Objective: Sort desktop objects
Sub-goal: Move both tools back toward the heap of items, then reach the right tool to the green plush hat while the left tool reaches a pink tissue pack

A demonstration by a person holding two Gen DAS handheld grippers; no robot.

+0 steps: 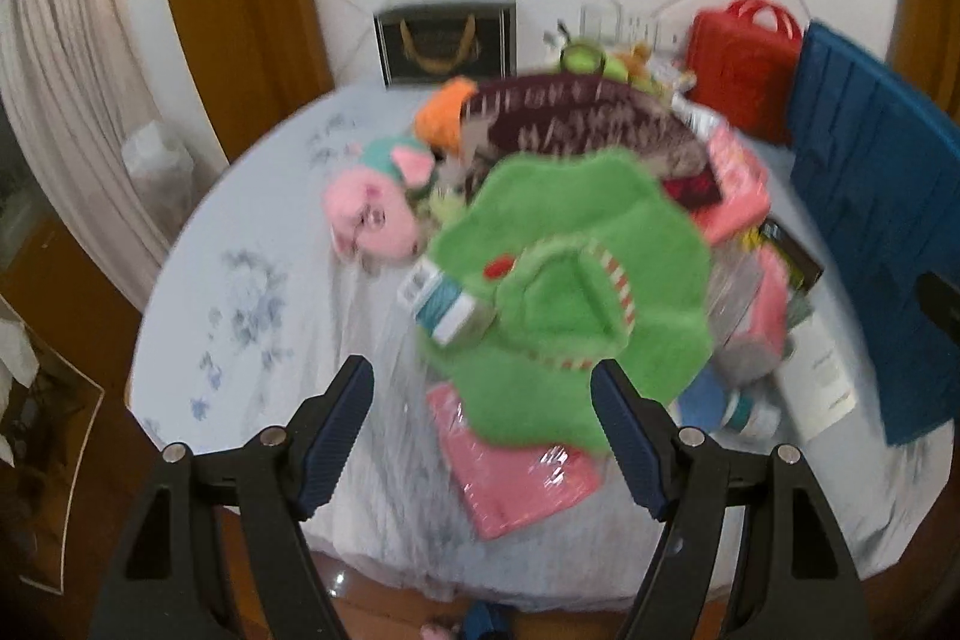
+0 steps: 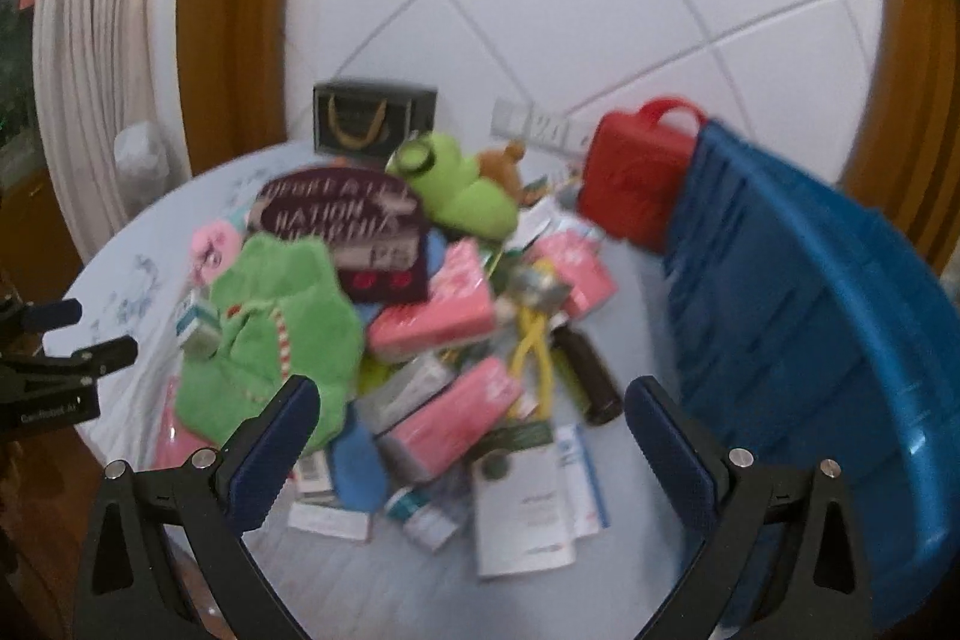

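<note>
A heap of mixed objects lies on a round table with a pale floral cloth (image 1: 252,316). A green plush cloth toy (image 1: 570,280) tops the heap; it also shows in the right wrist view (image 2: 270,334). Beside it are a pink pig plush (image 1: 372,214), pink packets (image 2: 432,316), a dark maroon printed item (image 2: 354,226), yellow pliers (image 2: 534,346), a brown bottle (image 2: 588,376) and white leaflets (image 2: 528,514). My left gripper (image 1: 483,382) is open, just before the green toy. My right gripper (image 2: 474,403) is open above the heap's near side. Both views are blurred.
A blue plastic basket (image 2: 810,340) stands on the table's right side, with a red case (image 2: 636,178) behind it. A dark gift bag (image 2: 372,118) stands against the white tiled wall. A lime green plush (image 2: 462,190) lies at the back. Curtains hang left.
</note>
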